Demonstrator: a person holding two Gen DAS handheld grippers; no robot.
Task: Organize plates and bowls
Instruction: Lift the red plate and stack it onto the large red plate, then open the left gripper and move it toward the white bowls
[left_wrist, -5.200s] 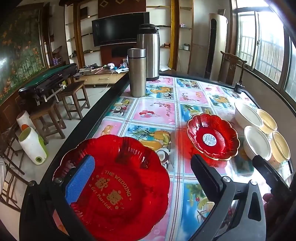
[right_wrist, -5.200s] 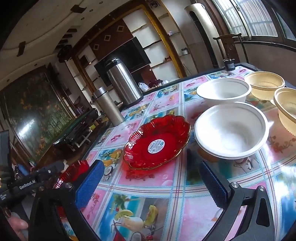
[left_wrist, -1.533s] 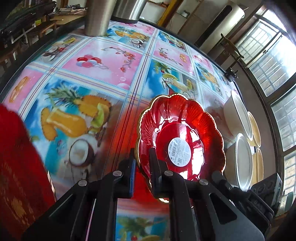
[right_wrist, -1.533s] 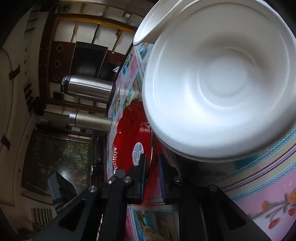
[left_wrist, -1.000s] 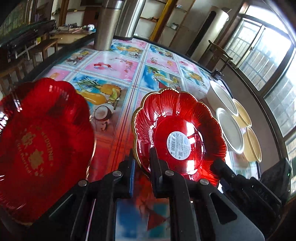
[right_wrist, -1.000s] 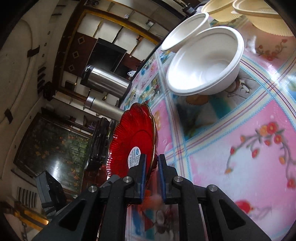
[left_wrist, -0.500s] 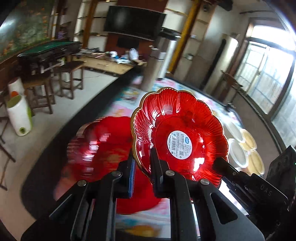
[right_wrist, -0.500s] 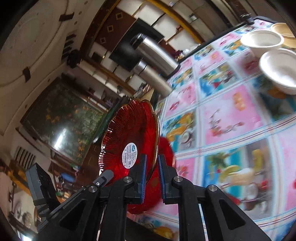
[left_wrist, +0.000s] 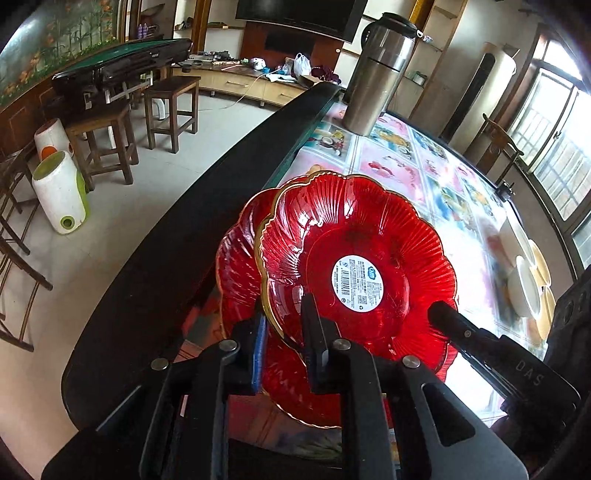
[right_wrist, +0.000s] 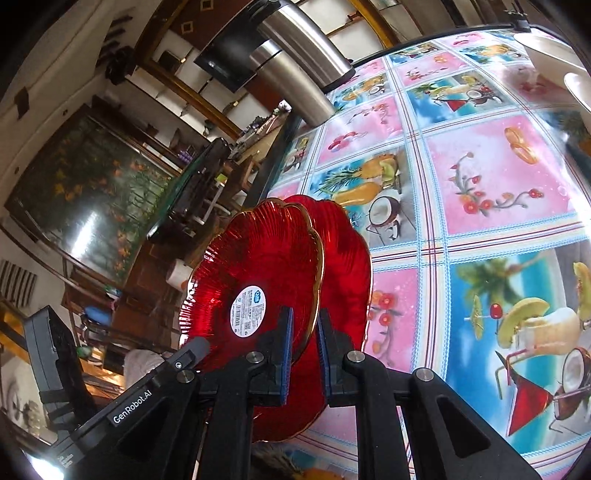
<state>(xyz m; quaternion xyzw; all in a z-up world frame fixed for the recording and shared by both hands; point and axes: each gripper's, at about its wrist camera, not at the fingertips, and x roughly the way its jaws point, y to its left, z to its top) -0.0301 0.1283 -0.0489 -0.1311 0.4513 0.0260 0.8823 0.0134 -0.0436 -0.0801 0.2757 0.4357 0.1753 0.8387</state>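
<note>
Plate (left_wrist: 354, 258) with sticker pinched at near rim by left tool (left_wrist: 282, 343), over second red plate (left_wrist: 236, 266) at counter (left_wrist: 399, 162) edge | right tool (right_wrist: 303, 343) clamps same plate's rim (right_wrist: 255, 258); contact with lower plate (right_wrist: 347, 258) unclear

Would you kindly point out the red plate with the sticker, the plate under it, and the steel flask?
Sticker plate (left_wrist: 388, 236): left wrist view, ribbed inner wall.
Lower plate (left_wrist: 236, 269): left wrist view, exposed left rim.
Steel flask (left_wrist: 376, 81): left wrist view, middle of body.
</note>
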